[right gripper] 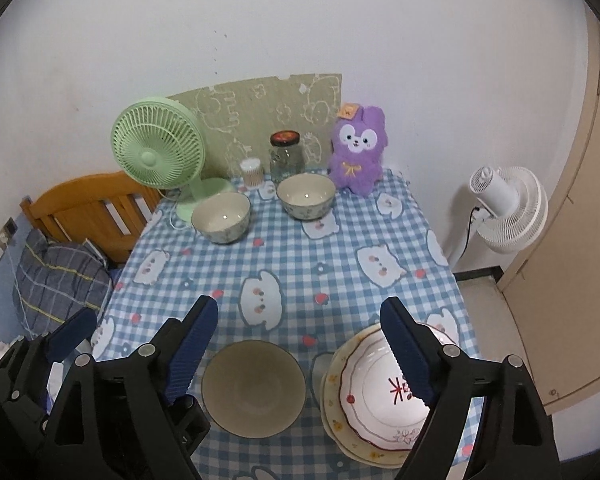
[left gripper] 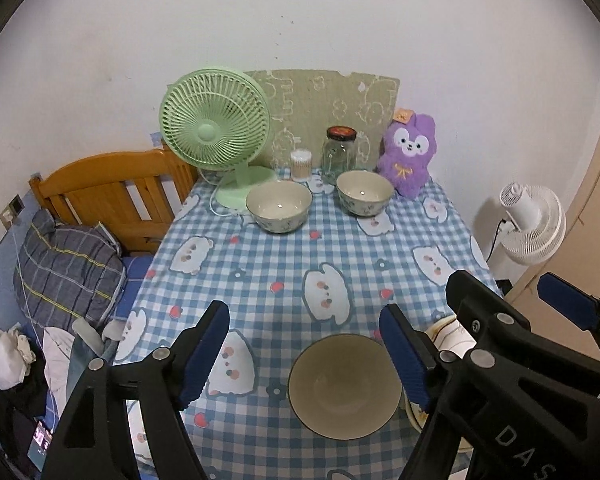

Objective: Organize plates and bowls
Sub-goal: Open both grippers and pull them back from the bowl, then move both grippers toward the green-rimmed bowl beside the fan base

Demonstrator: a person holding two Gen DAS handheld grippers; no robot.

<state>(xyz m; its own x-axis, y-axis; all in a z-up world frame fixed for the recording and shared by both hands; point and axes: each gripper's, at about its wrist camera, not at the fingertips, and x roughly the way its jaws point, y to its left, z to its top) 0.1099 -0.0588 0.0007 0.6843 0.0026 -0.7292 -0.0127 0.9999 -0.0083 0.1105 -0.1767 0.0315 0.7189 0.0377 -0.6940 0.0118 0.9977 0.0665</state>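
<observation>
A plain cream bowl [left gripper: 344, 386] [right gripper: 254, 388] stands at the near edge of the checked table. Two floral bowls stand at the back: one left [left gripper: 279, 207] [right gripper: 221, 217], one right [left gripper: 364, 192] [right gripper: 306, 195]. A stack of plates [right gripper: 380, 396] with a red-rimmed white plate on top lies at the near right; in the left wrist view only its edge [left gripper: 448, 334] shows behind the right gripper. My left gripper [left gripper: 304, 356] is open and empty above the near bowl. My right gripper [right gripper: 300, 352] is open and empty, above the bowl and plates.
A green desk fan [left gripper: 216, 136] [right gripper: 160, 156], a cotton-swab tub [left gripper: 301, 165], a glass jar [left gripper: 340, 154] [right gripper: 286, 156] and a purple plush [left gripper: 408, 152] [right gripper: 356, 148] line the table's back. A wooden bed [left gripper: 112, 196] lies left. A white fan [right gripper: 508, 208] stands right.
</observation>
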